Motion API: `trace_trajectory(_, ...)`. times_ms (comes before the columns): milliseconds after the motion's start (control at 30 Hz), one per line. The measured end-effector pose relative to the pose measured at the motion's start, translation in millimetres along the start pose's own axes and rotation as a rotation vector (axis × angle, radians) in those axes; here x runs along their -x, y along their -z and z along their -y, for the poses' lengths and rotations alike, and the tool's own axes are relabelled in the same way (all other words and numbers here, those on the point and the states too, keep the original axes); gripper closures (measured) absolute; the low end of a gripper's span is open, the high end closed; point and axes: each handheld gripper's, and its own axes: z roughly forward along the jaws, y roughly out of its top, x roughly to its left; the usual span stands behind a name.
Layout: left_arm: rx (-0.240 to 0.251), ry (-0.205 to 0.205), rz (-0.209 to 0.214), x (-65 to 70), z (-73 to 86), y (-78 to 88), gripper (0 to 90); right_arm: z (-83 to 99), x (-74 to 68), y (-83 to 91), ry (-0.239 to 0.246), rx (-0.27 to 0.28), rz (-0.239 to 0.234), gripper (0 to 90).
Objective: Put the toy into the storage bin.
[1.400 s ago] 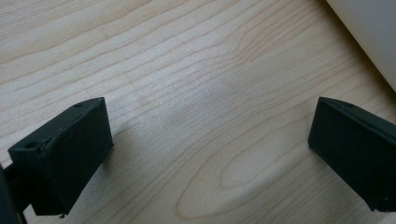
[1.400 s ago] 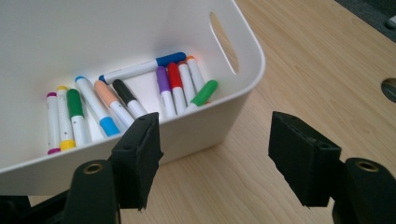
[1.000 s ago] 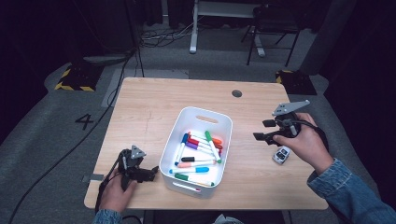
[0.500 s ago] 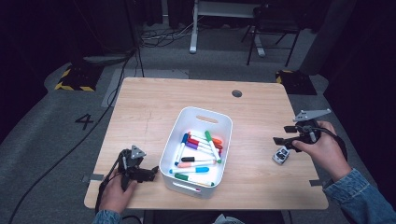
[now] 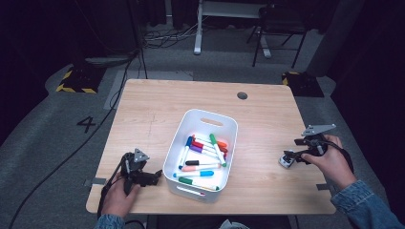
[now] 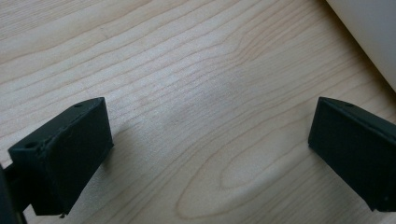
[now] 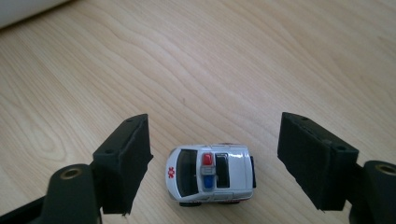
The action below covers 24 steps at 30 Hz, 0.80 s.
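Note:
A small white toy police car (image 7: 211,174) with a red and blue light bar stands on the wooden table (image 5: 157,112), near its right edge (image 5: 286,160). My right gripper (image 7: 212,163) is low over it, and its jaws have just been opening; they stand wide on either side of the car without touching it. My left gripper (image 5: 154,178) rests on the table at the front left, beside the white bin (image 5: 229,126). Its jaws are open over bare wood (image 6: 210,135).
The white bin holds several coloured markers (image 5: 203,155) in the middle of the table. Its wall shows at the top right of the left gripper view (image 6: 369,32). A round cable hole (image 5: 242,95) lies at the table's far side. Chairs and cables stand on the dark floor beyond.
My right hand has moved right and down from beside the bin to the toy car, and its jaws have spread wider. The left hand has stayed put.

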Motion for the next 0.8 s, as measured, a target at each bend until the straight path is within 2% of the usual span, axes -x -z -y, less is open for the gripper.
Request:
trace_trajectory(233,0.0,0.0,0.0,0.0,0.0,0.0,0.0,16.8,2.8,-18.4,-0.012,-0.019,-0.012,25.9)
trace_trajectory(333,0.0,0.0,0.0,0.0,0.0,0.0,0.0,24.2,1.7,-27.0,0.005,-0.05,-0.011,25.8)
trace_trajectory(500,0.0,0.0,0.0,0.0,0.0,0.0,0.0,32.2,-1.0,-39.1,0.019,-0.062,-0.009,22.1)
trace_trajectory(600,0.0,0.0,0.0,0.0,0.0,0.0,0.0,36.4,-3.2,-44.4,0.001,-0.074,-0.016,21.1)
trace_trajectory(633,0.0,0.0,0.0,0.0,0.0,0.0,0.0,37.7,-3.2,-45.1,-0.007,-0.062,-0.021,21.1)
trace_trajectory(667,0.0,0.0,0.0,0.0,0.0,0.0,0.0,38.8,-2.8,-45.4,0.005,-0.051,-0.016,22.0)
trace_trajectory(700,0.0,0.0,0.0,0.0,0.0,0.0,0.0,39.7,-3.7,-44.9,-0.009,-0.043,-0.02,25.2)
trace_trajectory(800,0.0,0.0,0.0,0.0,0.0,0.0,0.0,41.2,-4.2,-44.0,-0.025,-0.031,-0.017,25.4)
